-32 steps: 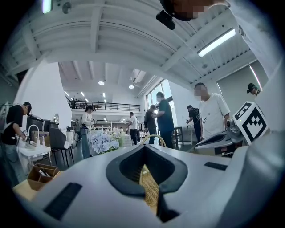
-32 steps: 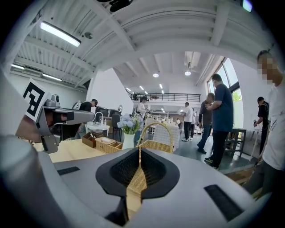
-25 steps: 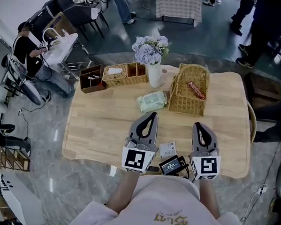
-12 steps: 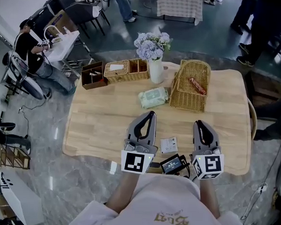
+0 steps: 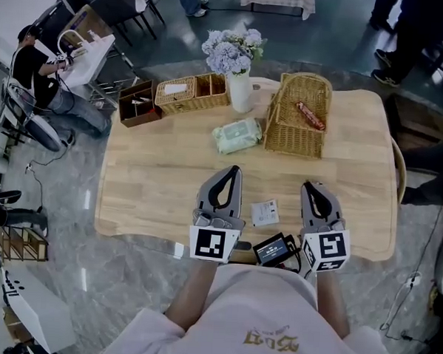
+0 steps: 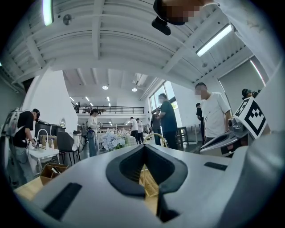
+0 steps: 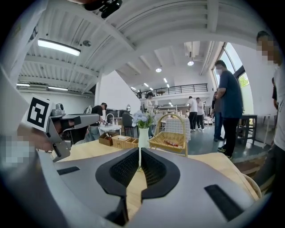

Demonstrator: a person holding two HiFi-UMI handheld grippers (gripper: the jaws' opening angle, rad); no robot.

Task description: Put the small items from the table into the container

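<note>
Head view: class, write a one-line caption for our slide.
Left gripper and right gripper, both shut and empty, flank a small packet; wicker basket beyond.

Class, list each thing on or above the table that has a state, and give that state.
left claw: shut, empty.
right claw: shut, empty.
handled basket: upright, holding a red packet.
vase: upright, holding flowers.
wipes pack: lying flat, outside basket.
small sachet: flat on table.

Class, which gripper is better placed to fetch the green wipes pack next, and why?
Left. The left gripper points straight at the green wipes pack, just ahead of its tips. The right gripper sits off to the side, lined up with the wicker basket instead.
</note>
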